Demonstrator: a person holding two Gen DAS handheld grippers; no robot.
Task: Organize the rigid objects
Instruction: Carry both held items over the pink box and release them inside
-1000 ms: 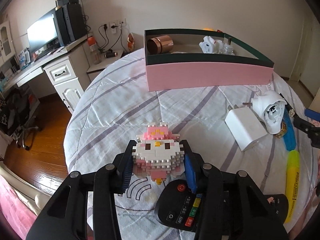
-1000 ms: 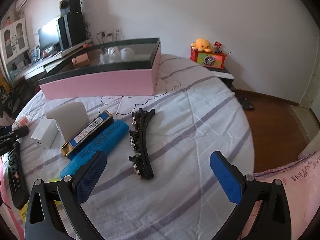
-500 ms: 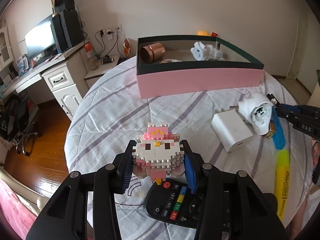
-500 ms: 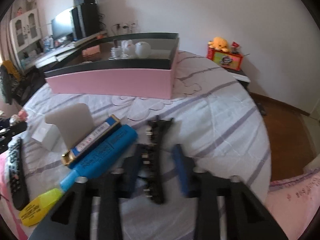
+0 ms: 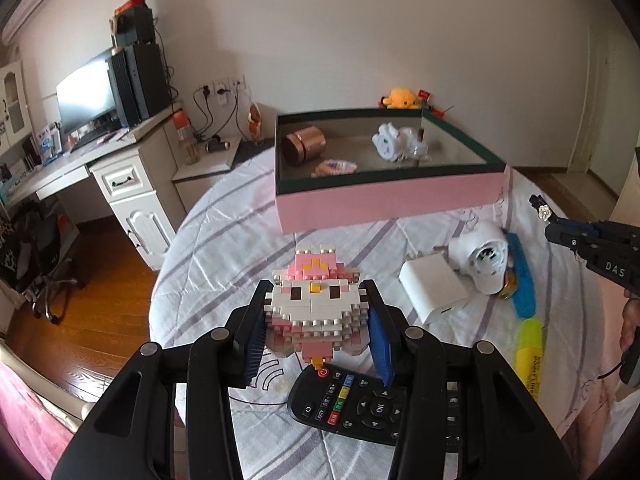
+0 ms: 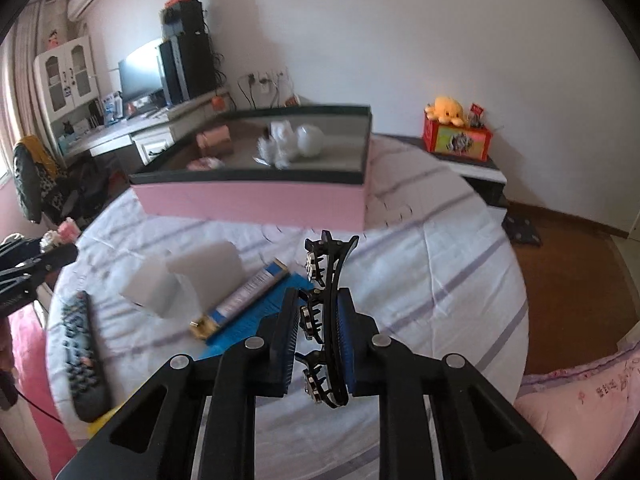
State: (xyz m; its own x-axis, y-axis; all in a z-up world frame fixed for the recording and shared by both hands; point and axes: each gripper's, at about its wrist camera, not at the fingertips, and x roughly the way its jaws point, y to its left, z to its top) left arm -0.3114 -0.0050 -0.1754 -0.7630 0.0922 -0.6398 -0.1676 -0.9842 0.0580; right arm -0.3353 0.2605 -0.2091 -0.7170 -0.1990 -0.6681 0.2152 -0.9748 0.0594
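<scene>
left gripper (image 5: pixel 316 328) clamped on a pink-and-white brick figure (image 5: pixel 316 304) raised over the black remote (image 5: pixel 352 404), right gripper (image 6: pixel 318 336) closed on a black hair claw clip (image 6: pixel 326 312) above the striped bedspread (image 6: pixel 432 280), pink box (image 5: pixel 392 200) beyond on the bed, white charger (image 5: pixel 432 292) near it

**Two wrist views facing one pink box**

Each fisheye looks forward along its own tongs, close above the tabletop. The left view meets the pink box (image 5: pixel 390 200) head-on; the right view sees it ahead-left (image 6: pixel 252 200). Both share the box, remote (image 5: pixel 352 406) and desk wall.
</scene>
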